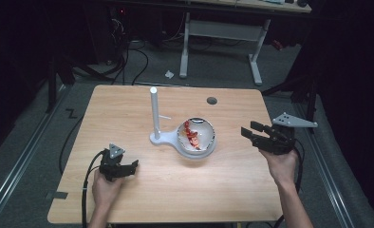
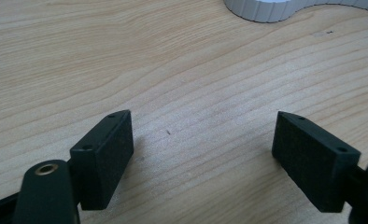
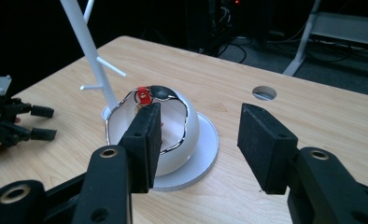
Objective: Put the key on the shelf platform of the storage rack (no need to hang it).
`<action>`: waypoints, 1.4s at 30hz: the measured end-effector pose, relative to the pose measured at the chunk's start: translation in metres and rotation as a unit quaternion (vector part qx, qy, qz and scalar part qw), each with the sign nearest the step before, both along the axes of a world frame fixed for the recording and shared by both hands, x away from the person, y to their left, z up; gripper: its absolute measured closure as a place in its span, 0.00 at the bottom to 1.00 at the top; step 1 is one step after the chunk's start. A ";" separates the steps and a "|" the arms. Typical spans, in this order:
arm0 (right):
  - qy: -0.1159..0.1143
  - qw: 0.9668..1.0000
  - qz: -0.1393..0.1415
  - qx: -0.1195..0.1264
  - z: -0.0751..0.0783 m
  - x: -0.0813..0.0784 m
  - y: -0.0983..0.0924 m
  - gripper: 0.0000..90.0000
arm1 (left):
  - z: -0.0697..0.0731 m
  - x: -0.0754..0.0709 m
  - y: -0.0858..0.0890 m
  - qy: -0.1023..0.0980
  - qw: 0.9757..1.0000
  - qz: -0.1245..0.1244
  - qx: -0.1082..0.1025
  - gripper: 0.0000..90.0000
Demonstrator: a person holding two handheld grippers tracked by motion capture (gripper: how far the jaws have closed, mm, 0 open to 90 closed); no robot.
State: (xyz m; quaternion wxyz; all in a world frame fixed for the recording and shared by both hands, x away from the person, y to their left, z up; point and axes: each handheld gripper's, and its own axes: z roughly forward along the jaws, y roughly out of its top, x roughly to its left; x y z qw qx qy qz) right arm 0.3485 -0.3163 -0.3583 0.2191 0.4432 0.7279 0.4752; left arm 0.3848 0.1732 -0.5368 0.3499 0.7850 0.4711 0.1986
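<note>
My jaws stand parted and empty on both sides: the left gripper (image 1: 128,167) rests low over the bare wooden table (image 1: 223,190), and the right gripper (image 1: 249,131) is raised at the table's right edge. Ahead of it, the white bowl (image 3: 173,135) with red pieces sits tilted on the white stand (image 1: 154,114), mid-table.

No text, label, brand, number or sign can be read anywhere in these views. The wooden table (image 1: 128,109) carries no print, the white bowl (image 1: 205,142) shows only a red pattern inside, not lettering, and the white stand (image 1: 154,114) is unmarked. The black pads (image 2: 102,154) of the grippers are plain too.
</note>
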 end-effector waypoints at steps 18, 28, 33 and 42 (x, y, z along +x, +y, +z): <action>0.001 0.999 -0.026 0.027 -0.024 -0.026 -0.027 0.55 | 0.000 0.000 0.000 0.000 1.000 0.000 0.000 0.23; 0.007 0.999 -0.030 0.045 -0.044 -0.031 -0.032 0.55 | 0.000 0.000 0.000 0.001 1.000 -0.003 0.002 0.23; 0.014 0.998 -0.034 0.051 -0.056 -0.033 -0.032 0.55 | 0.000 0.000 -0.001 0.000 1.000 -0.003 0.002 0.23; 0.023 0.998 -0.037 0.053 -0.070 -0.033 -0.030 0.54 | 0.000 0.000 -0.001 0.000 1.000 -0.003 0.002 0.23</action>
